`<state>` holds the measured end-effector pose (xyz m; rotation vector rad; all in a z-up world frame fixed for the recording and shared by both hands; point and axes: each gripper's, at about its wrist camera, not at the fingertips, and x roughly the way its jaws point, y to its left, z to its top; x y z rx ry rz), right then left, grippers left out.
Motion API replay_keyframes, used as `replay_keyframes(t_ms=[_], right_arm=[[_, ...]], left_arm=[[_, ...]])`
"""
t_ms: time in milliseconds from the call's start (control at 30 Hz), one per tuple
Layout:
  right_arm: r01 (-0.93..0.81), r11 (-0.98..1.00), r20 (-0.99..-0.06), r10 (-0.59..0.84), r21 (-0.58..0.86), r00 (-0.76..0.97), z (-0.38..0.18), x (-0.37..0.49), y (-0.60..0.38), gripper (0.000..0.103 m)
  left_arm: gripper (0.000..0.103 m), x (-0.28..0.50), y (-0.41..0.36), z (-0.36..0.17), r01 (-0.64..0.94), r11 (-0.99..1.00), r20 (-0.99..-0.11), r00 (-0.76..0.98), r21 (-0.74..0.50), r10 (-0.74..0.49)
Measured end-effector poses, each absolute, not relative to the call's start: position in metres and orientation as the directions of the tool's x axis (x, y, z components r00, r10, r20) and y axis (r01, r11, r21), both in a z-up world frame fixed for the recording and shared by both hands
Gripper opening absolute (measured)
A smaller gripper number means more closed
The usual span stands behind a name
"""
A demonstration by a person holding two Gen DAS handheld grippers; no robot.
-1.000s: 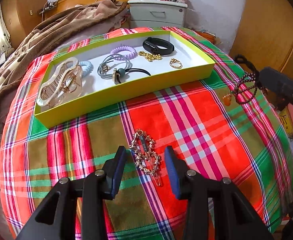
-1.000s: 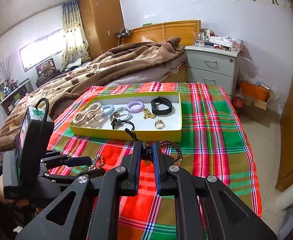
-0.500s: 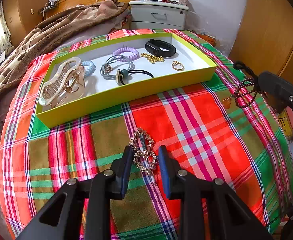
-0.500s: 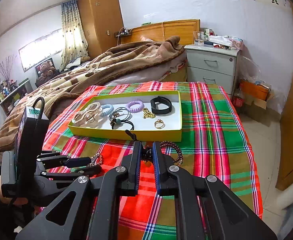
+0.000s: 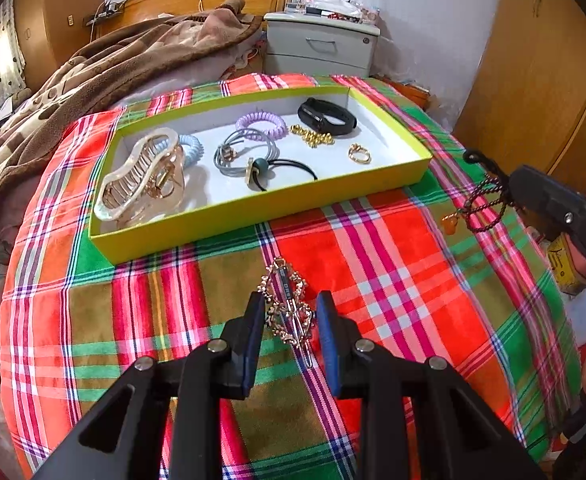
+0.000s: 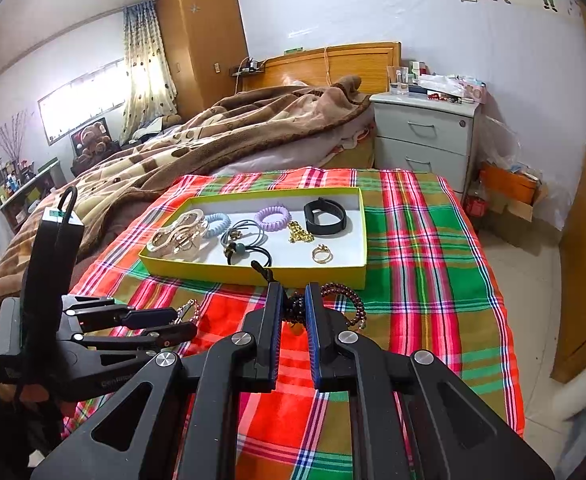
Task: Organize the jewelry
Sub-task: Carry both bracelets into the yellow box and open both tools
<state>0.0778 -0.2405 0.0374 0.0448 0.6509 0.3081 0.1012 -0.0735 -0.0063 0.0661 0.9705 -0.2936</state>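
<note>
**A:** What do you have in the two tools at this moment?

**B:** My left gripper (image 5: 289, 312) is down on the plaid cloth (image 5: 373, 264), and its fingers stand on both sides of the gold hair clip (image 5: 287, 308). They look close to the clip, but I cannot tell if they already press it. My right gripper (image 6: 293, 308) is pressed together on the dark bead bracelet (image 6: 345, 302), which hangs free above the cloth.

**A:** How will the clip handle?

**B:** I judge it light and stiff, with an open ornament that is perhaps fragile. The metal can slip on the pads, so I want to take it across the middle, where the bar runs, not at the thin pin which points back to me. The bracelet is soft and swings, so I must carry it slowly.

**A:** Is there room?

**B:** Yes. The yellow tray (image 5: 253, 216) is straight ahead of the left tool, with its front wall facing me. I must lift over this edge. Inside, the free white floor is ahead and to the right, near the gold ring (image 5: 359, 153); the big claw clip (image 5: 141, 176) fills the left end
</note>
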Motion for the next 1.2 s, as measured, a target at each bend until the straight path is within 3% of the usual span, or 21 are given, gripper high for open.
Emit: replay_keyframes(t_ms=[767,1200], right_arm=[[-0.303,0.937,-0.535,0.347,0.172,0.770,0.078,0.118,-0.232,0.011],[-0.322,0.911,-0.597,0.411,0.257,0.689,0.053,0.170,-0.217,0.011]], left_arm=[[0.028,0.170,-0.045,0.064,0.307,0.927,-0.737,0.572,-0.214,-0.359],[0.028,0.228,-0.050,0.060,0.307,0.926,-0.758,0.544,-0.220,-0.360]])
